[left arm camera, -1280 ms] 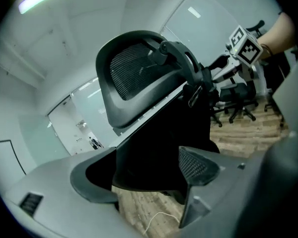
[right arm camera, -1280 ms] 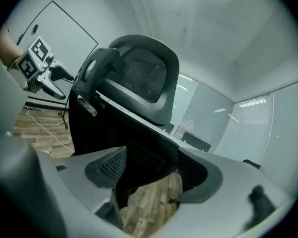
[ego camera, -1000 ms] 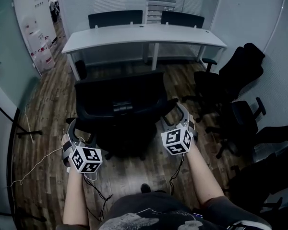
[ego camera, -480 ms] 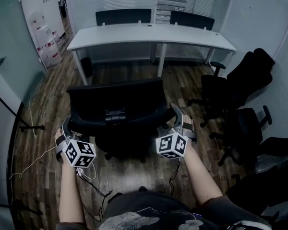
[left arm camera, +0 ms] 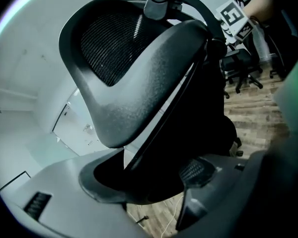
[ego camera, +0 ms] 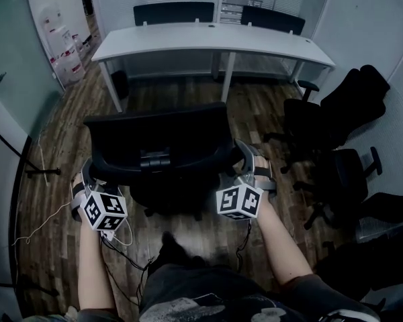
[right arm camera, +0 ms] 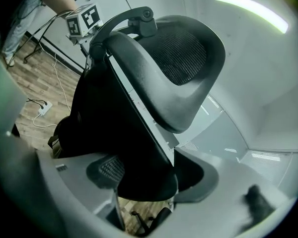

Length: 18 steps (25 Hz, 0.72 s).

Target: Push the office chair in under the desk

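The black office chair [ego camera: 154, 136] stands in mid-floor with its back toward me, facing the white desk [ego camera: 208, 37]. My left gripper [ego camera: 86, 174] is at the left edge of the chair back. Its jaws are closing, with that edge [left arm camera: 139, 68] between them [left arm camera: 149, 182]. My right gripper [ego camera: 245, 158] is shut on the right edge of the chair back [right arm camera: 174, 63], which fills the gap between its jaws [right arm camera: 149, 182]. Each gripper view shows the other gripper's marker cube across the chair.
Two black chairs [ego camera: 173, 12] stand behind the desk. More black chairs [ego camera: 322, 113] crowd the right wall. White boxes [ego camera: 60, 45] are stacked at the far left. A white cable [ego camera: 47, 220] trails over the wood floor, and a dark stand's legs [ego camera: 33, 173] spread at the left.
The chair back and both grippers have drifted left and lower in the view. The desk now fills more of the top. A dark shoe has come into view below the chair.
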Tool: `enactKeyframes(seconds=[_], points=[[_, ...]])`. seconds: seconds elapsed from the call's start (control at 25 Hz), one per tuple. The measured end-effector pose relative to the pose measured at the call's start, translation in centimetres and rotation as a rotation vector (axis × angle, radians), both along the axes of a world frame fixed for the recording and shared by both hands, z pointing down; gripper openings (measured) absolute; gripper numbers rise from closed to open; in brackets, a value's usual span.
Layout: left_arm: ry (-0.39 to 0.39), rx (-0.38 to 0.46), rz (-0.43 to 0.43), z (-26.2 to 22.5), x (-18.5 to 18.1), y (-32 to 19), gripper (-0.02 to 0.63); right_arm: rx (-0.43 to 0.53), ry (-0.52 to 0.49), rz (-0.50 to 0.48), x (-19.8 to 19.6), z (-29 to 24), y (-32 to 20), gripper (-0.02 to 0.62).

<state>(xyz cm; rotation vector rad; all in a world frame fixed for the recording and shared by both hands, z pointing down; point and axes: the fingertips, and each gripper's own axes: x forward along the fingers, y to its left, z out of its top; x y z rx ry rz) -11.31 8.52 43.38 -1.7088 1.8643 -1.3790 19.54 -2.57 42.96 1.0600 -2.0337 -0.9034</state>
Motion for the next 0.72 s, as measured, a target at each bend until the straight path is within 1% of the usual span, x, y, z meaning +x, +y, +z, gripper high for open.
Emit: enactKeyframes(seconds=[0.2,0.32,0.4,0.52,0.72], points=[[-0.014,0.046,0.02,1.3,-0.4,-0.4,0.316,0.002,0.015,-0.005,-0.7,1.5,-1.0,0.295],[-0.021,0.05,0.029,2.8,-1.0,-1.2,0.313,-0.001,0.025,-0.002,-1.4,3.0,-2.0,0.293],[-0.022,0.048,0.046,2.5,-2.1,-3.1,0.312,-0.001,0.023,0.003,-2.5,2.6,-3.7,0.291],[-0.019,0.044,0.078,0.5,-4.4,-7.2,0.313,-0.002,0.016,0.02,-4.4,0.7,-6.8,0.291],[-0.016,0.04,0.1,0.6,-6.9,-11.8,0.308,-0.024,0.038,0.052,-6.6,0.8,-10.3,0.291]])
